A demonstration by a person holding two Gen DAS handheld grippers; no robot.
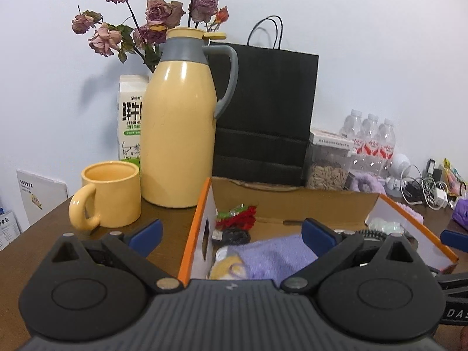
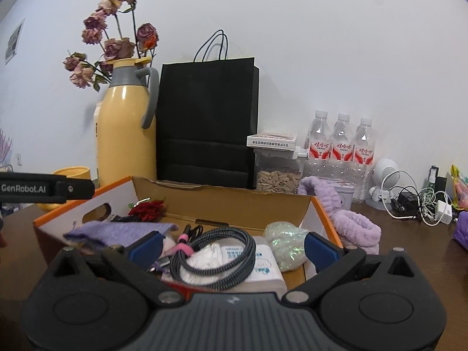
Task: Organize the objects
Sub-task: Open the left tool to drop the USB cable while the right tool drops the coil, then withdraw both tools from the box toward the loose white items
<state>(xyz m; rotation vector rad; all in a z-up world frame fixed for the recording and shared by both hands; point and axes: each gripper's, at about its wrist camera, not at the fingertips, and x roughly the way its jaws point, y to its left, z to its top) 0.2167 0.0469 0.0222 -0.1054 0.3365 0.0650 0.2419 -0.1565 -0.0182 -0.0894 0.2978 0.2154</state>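
Over the near edge of the cardboard box (image 2: 222, 201), both claws hang spread wide, gripping nothing. Right gripper (image 2: 232, 247): blue flat pads, matte black arms, above a coiled braided cable (image 2: 216, 251) lying on a white soft packet (image 2: 257, 263). Beside it, a crinkly iridescent wad (image 2: 285, 241). Left gripper (image 1: 232, 234) straddles the box's orange-edged left wall, over a fuzzy lilac cloth (image 1: 272, 256); red wrappers (image 1: 238, 218) sit further in. Beyond, on the dark wooden table (image 1: 163, 219): glossy yellow mug (image 1: 112, 194), smooth yellow thermos jug (image 1: 180, 122), ribbed black paper bag (image 2: 207, 120), dried roses (image 1: 159, 11).
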